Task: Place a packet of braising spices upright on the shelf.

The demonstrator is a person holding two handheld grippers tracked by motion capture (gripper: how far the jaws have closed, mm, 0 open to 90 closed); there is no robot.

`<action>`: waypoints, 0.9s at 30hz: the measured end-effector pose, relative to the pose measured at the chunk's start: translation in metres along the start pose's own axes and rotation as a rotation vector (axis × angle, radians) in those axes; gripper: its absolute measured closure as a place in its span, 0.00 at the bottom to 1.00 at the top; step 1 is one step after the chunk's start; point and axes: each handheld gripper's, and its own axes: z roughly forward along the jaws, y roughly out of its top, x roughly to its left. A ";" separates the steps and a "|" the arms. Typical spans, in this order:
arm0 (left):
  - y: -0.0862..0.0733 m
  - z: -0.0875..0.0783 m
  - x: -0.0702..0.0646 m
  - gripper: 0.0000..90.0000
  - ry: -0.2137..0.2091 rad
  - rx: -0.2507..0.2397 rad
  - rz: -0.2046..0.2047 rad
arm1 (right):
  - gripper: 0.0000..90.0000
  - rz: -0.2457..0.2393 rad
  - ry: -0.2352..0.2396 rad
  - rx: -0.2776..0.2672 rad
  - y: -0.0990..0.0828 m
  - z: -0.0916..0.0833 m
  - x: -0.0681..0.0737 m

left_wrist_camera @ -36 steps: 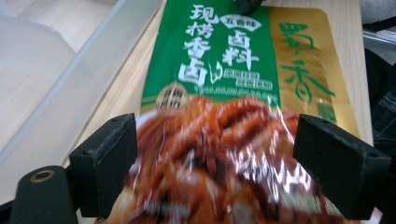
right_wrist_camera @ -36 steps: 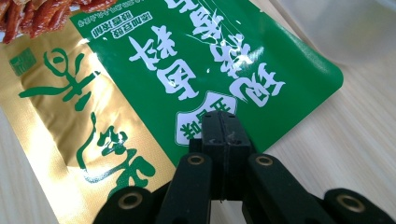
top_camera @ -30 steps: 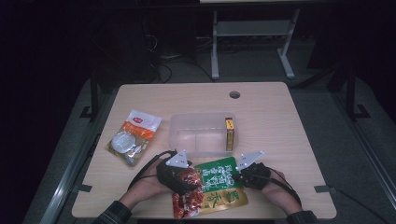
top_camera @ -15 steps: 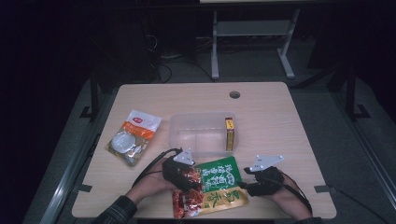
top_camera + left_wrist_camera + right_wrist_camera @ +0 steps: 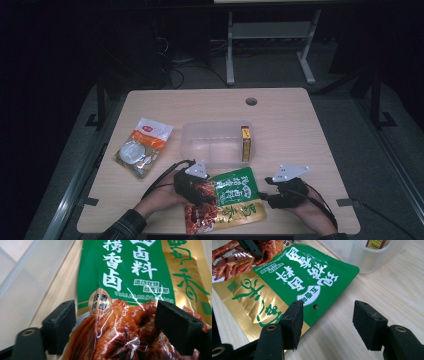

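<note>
My table [image 5: 295, 125] is pale wood with a round hole [image 5: 251, 101]. On it lie the green and gold seasoning pouch [image 5: 235, 197], a clear plastic tub [image 5: 215, 145] (just behind it), and an orange-and-white packet [image 5: 142, 146] at my left.

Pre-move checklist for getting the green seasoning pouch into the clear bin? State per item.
1. Right gripper released: ok, its jaws have just been opening and stand apart over bare table, the green pouch edge beside one pad.
2. Left gripper grip: cannot tell, its jaws have just been closing a little and straddle the pouch's red end; pad contact unclear.
3. Clear bin has room: ok, only a yellow box at its right end.
4. Path from pouch to bin: ok, bin sits just behind the pouch.
5. Orange-white packet clear of the work: ok, off to the left.
</note>
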 end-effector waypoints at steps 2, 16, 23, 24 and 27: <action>0.003 -0.001 -0.002 0.31 0.005 0.018 -0.001 | 0.46 -0.005 -0.001 -0.003 0.000 -0.001 0.000; 0.010 -0.002 -0.013 0.90 0.047 0.078 0.028 | 0.40 0.015 0.024 -0.037 0.003 -0.004 -0.003; 0.008 -0.004 -0.013 0.99 0.035 0.057 -0.030 | 0.32 0.031 0.036 -0.057 0.005 -0.006 -0.002; 0.007 -0.007 -0.011 0.99 0.023 0.050 -0.052 | 0.32 0.033 0.041 -0.058 0.005 -0.007 -0.003; 0.005 -0.013 -0.013 0.99 0.008 0.019 -0.058 | 0.30 0.027 0.049 -0.064 0.006 -0.007 -0.002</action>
